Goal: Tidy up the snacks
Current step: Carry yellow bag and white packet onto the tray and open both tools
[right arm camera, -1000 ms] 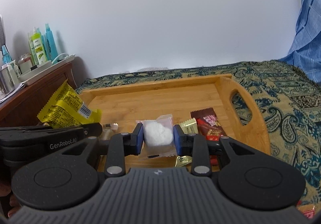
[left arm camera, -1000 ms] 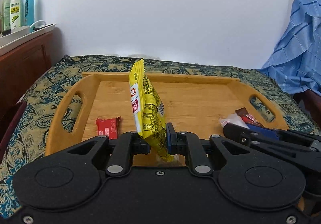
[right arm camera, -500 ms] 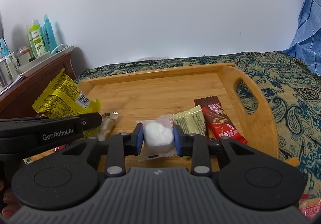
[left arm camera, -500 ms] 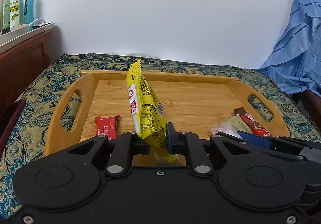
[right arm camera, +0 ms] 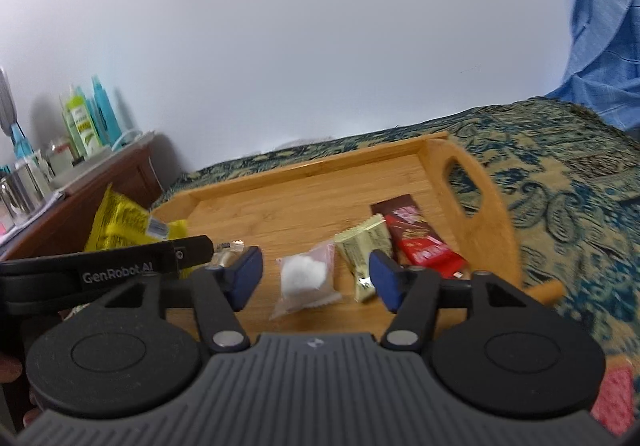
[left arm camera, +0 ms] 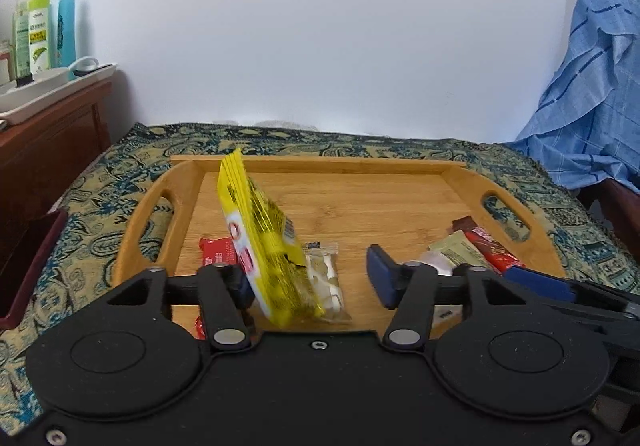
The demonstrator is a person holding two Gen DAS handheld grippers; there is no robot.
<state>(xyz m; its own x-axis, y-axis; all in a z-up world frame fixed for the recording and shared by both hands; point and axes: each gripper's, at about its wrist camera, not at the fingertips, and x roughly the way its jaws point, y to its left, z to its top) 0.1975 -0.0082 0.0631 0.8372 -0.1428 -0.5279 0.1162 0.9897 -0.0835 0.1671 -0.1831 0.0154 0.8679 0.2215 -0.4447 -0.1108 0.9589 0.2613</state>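
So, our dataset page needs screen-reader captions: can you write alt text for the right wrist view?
Open right tongs hover over a wooden tray, with a clear packet holding a white sweet lying between the spread fingers. A pale green packet and red wrapper lie to its right.

Both grippers let go since 0.5 s ago. Left gripper [left arm camera: 312, 282]: jaws now spread wide; yellow packet [left arm camera: 266, 242] no longer pinched, leans blurred against the left finger, top tipped toward 11 o'clock. Right gripper [right arm camera: 316, 278]: jaws apart too; white puff packet [right arm camera: 306, 282] lies free on tray [right arm camera: 304, 202] between them. Right cam view now tilted, pulled back toward 6 o'clock.
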